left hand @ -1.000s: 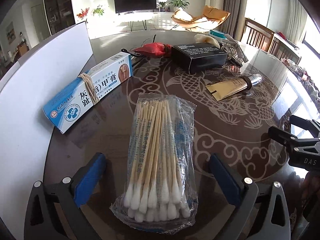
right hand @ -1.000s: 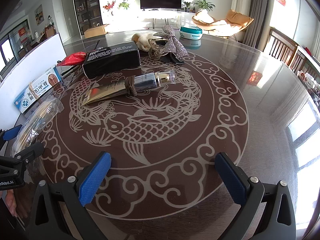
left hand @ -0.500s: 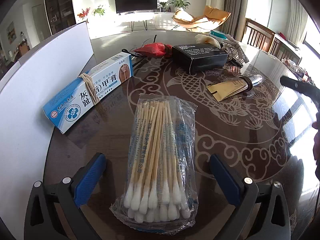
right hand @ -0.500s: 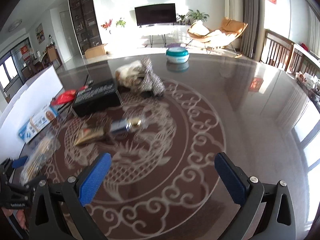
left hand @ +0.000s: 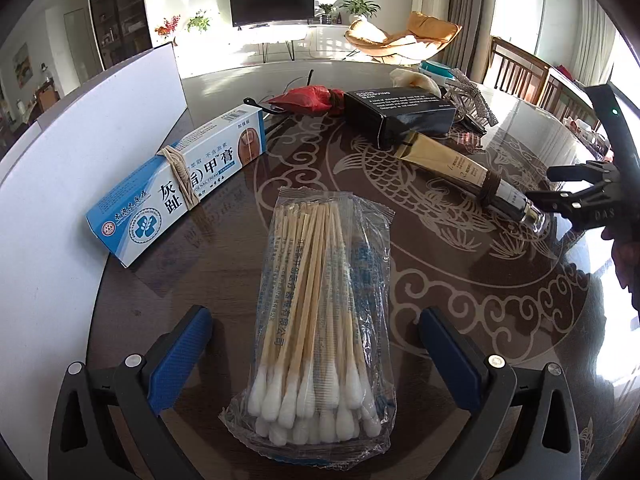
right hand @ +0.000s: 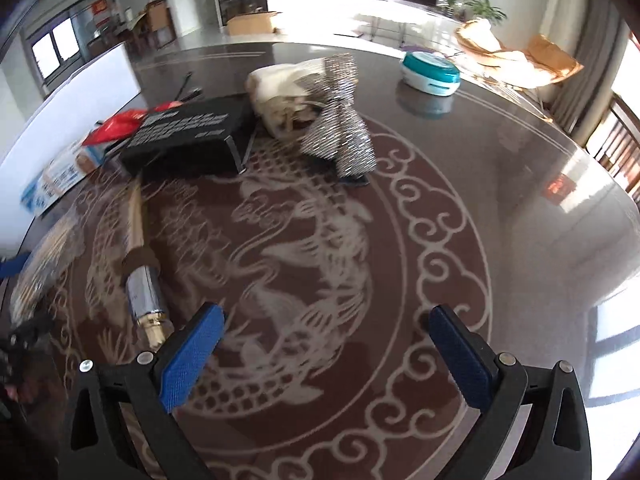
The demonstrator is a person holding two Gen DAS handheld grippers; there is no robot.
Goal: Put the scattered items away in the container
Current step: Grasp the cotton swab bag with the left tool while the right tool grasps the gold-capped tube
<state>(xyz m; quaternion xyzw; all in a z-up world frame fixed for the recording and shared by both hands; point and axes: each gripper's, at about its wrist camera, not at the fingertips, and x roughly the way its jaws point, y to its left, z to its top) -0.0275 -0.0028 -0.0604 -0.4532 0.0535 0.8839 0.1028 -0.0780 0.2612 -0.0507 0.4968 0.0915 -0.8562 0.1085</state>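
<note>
Item: right tool (right hand: 322, 354) swung down beside the gold cosmetic tube (right hand: 138, 264); no item binned yet.
Detail: tube's cap now at 9 o'clock, just beside the right tool's spread fingers; likely the next pickup. Left tool (left hand: 316, 354) unmoved, spread around the cotton swab pack (left hand: 320, 320). White container (left hand: 72, 168) at 9 o'clock on the surface (right hand: 460, 208).

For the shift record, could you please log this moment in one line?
left gripper: open, straddling cotton swab pack | right gripper: open, empty, beside gold tube | nothing grasped
</note>
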